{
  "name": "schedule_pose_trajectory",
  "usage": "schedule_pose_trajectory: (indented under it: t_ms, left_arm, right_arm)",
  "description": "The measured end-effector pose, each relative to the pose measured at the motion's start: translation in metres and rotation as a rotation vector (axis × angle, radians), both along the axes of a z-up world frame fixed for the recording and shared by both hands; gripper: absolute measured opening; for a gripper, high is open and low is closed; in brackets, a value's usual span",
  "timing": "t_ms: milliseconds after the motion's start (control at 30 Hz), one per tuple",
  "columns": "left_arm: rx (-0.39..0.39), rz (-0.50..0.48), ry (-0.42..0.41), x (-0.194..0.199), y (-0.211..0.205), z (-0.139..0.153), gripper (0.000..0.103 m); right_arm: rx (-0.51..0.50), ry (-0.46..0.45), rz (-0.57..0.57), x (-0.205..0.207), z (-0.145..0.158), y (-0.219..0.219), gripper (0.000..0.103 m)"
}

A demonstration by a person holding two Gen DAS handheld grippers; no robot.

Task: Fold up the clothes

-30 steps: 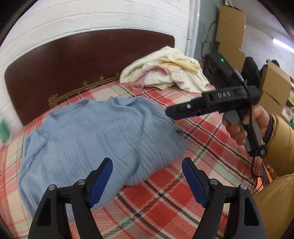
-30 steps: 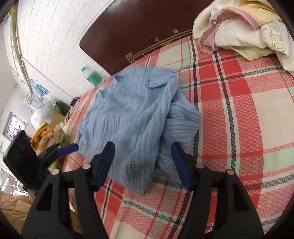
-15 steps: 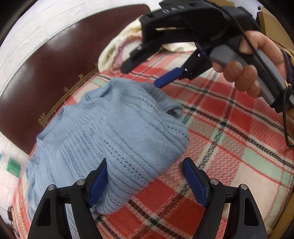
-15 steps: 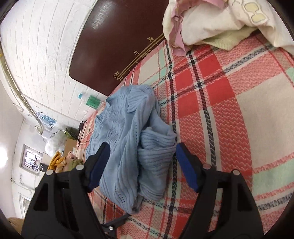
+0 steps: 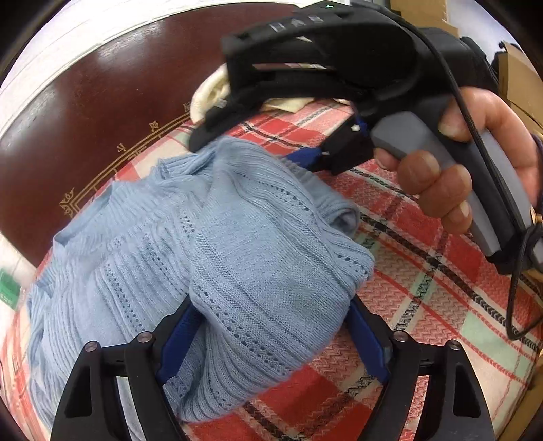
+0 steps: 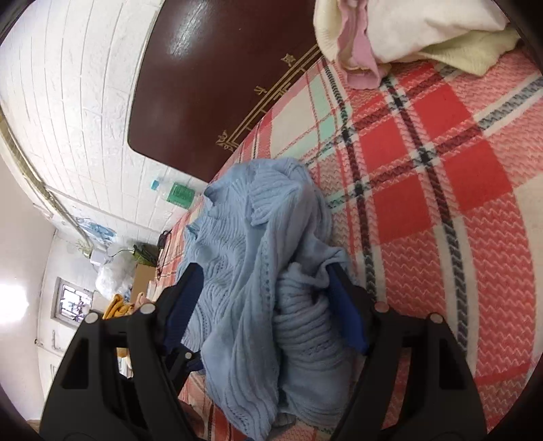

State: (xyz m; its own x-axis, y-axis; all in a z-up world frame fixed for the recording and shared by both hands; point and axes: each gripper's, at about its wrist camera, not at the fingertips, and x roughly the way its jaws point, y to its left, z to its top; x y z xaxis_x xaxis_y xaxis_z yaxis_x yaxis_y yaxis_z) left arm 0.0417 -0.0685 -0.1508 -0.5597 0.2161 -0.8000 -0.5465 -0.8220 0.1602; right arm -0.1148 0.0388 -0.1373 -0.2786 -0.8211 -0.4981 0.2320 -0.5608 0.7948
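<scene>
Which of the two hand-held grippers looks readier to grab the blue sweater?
Probably the left hand-held gripper: its open fingers straddle a flat sweater edge. The right hand-held gripper straddles bunched folds.

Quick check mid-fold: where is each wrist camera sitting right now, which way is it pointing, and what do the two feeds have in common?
Left wrist: on the left gripper, looking along its fingers over the blue knit sweater toward the headboard; right gripper and hand show.
Right wrist: on the right gripper, rolled sideways, facing the headboard and white brick wall; only its own fingers show.
Shared: sweater bunched between open jaws, plaid blanket, cream clothes pile.
</scene>
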Motion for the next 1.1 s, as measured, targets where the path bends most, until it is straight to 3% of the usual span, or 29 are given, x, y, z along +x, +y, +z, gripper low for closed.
schedule_pose_trajectory:
  t_ms: [67,333,367,400,433,533,633,800,1100]
  left_arm:
    - [-0.003,0.006,0.009,0.002,0.000,0.000,0.084]
    - [0.044,0.018,0.003,0.000,-0.006,0.000,0.083]
    - [0.053,0.022,0.000,0.000,-0.007,0.001,0.082]
    - [0.060,0.028,0.001,0.000,-0.009,0.002,0.075]
    - [0.069,0.044,0.000,-0.002,-0.012,0.003,0.065]
    - [0.148,0.097,-0.032,-0.009,-0.027,0.011,0.040]
    - [0.269,0.142,-0.081,-0.017,-0.045,0.023,0.031]
    - [0.442,0.181,-0.074,-0.011,-0.076,0.051,0.029]
    - [0.627,0.297,0.009,0.005,-0.149,0.093,0.029]
  right_arm:
    - [0.067,0.032,-0.031,0.008,0.004,0.003,0.075]
    - [0.089,0.064,0.032,0.015,-0.003,-0.013,0.076]
    - [0.078,0.061,0.041,0.013,-0.005,-0.016,0.067]
    - [0.069,0.040,0.051,0.009,-0.009,-0.019,0.057]
    - [0.061,0.016,0.061,0.005,-0.013,-0.023,0.037]
    - [0.030,-0.019,0.062,-0.004,-0.015,-0.027,0.033]
    - [0.035,0.017,0.058,-0.006,0.006,-0.031,0.030]
    - [0.066,0.098,0.097,-0.007,0.053,-0.058,0.028]
    - [0.116,0.268,0.241,0.002,0.124,-0.154,0.026]
